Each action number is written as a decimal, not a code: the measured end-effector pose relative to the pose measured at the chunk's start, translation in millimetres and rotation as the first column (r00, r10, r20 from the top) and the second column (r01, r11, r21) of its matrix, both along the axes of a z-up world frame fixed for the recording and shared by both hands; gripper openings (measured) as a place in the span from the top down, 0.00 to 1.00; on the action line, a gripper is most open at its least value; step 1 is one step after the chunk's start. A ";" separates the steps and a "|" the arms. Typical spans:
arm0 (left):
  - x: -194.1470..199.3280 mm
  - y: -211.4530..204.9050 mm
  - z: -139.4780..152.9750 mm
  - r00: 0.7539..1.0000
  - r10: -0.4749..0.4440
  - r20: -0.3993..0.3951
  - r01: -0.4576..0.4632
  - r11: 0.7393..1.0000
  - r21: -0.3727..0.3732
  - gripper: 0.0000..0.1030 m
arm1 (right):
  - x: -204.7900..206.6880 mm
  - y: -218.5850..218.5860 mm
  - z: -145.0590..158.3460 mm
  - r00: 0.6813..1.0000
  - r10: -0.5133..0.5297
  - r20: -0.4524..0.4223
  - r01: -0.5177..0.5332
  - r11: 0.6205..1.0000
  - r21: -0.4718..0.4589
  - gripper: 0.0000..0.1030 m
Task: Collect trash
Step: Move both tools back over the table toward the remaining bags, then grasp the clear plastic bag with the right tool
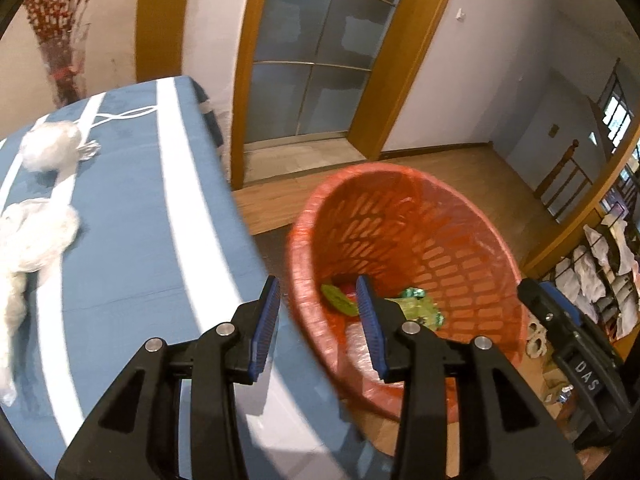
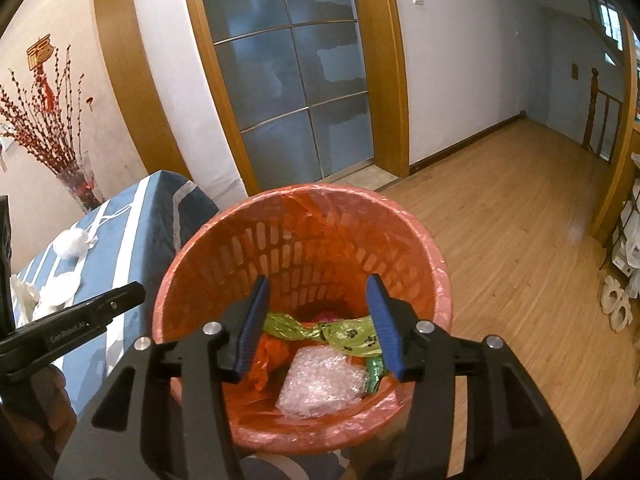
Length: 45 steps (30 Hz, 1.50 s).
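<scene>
The orange slatted bin (image 2: pixel 304 304), lined with an orange plastic bag, sits low in the right wrist view and holds a wad of clear bubble wrap (image 2: pixel 322 384) nearest, with a green printed wrapper (image 2: pixel 344 334) at its 12 o'clock and crumpled orange plastic (image 2: pixel 272 356) at its 9 o'clock. The right gripper (image 2: pixel 318 320) hangs over the bin's mouth, jaws spread wide, gripping nothing. The left gripper (image 1: pixel 318 324) is likewise parted and empty, straddling the bin's near rim beside the blue striped table (image 1: pixel 132 240). On the table, toward 10 o'clock, lie a crumpled clear plastic bag (image 1: pixel 32 236) and, farther, a white tissue ball (image 1: pixel 50 146). Beyond stand a glass door (image 2: pixel 292 68) and a vase of red branches (image 2: pixel 78 184).
</scene>
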<state>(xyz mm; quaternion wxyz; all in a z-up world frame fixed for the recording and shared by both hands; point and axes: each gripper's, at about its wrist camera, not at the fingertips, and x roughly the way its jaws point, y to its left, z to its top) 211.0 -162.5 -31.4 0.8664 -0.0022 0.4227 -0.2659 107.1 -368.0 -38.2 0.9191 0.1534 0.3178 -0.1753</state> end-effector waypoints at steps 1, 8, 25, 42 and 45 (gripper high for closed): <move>0.1 4.0 0.3 1.000 0.008 0.004 -0.008 1.000 0.005 0.61 | 0.1 2.7 0.8 1.000 0.004 0.000 -0.004 1.000 0.000 0.51; -1.3 54.4 8.3 0.995 0.097 0.025 -0.098 0.995 0.013 0.61 | 2.6 32.3 10.8 0.998 0.066 0.004 -0.066 0.998 -0.014 0.48; -8.9 200.6 22.3 0.925 0.366 0.099 -0.369 0.929 0.019 0.54 | 31.9 162.0 25.2 0.943 0.332 -0.003 -0.332 0.943 -0.012 0.47; -3.2 290.4 12.6 0.847 0.518 0.115 -0.527 0.848 0.056 0.54 | 78.5 260.1 15.1 0.854 0.521 -0.013 -0.518 0.851 0.079 0.47; -2.7 301.5 10.2 0.836 0.537 0.111 -0.545 0.836 0.059 0.54 | 94.7 278.0 11.6 0.835 0.550 -0.023 -0.546 0.833 0.092 0.47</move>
